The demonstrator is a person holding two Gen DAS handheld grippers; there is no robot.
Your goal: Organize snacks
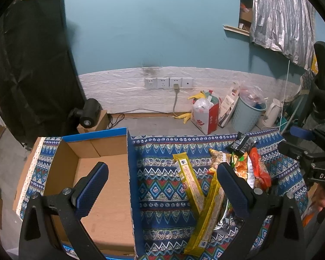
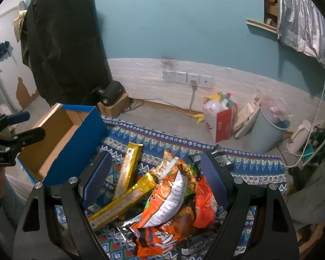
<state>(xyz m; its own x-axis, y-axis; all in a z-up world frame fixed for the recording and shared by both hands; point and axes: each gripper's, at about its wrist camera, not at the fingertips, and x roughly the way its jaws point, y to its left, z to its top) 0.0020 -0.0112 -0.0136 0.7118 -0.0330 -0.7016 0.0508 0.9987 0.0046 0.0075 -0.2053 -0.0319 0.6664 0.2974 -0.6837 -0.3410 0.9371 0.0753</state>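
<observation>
An empty blue-sided cardboard box (image 1: 106, 186) (image 2: 60, 143) stands on the left of a patterned cloth (image 1: 162, 186). Two long yellow snack packs (image 1: 190, 182) (image 2: 127, 169) lie crossed beside it. An orange snack bag pile (image 2: 171, 197) (image 1: 253, 169) and small black packets (image 1: 242, 144) (image 2: 221, 158) lie to the right. My left gripper (image 1: 162, 186) is open and empty, straddling the box's right wall. My right gripper (image 2: 153, 179) is open and empty, hovering over the yellow packs and orange bags; it also shows at the right edge of the left wrist view (image 1: 309, 151).
Behind the cloth is bare floor, then a wall with sockets (image 1: 169, 82). A red-and-white bag of rubbish (image 1: 205, 114), a light blue bin (image 1: 247, 114) and a white kettle (image 1: 270, 112) stand at the back right. A black covered object (image 1: 32, 65) stands at the left.
</observation>
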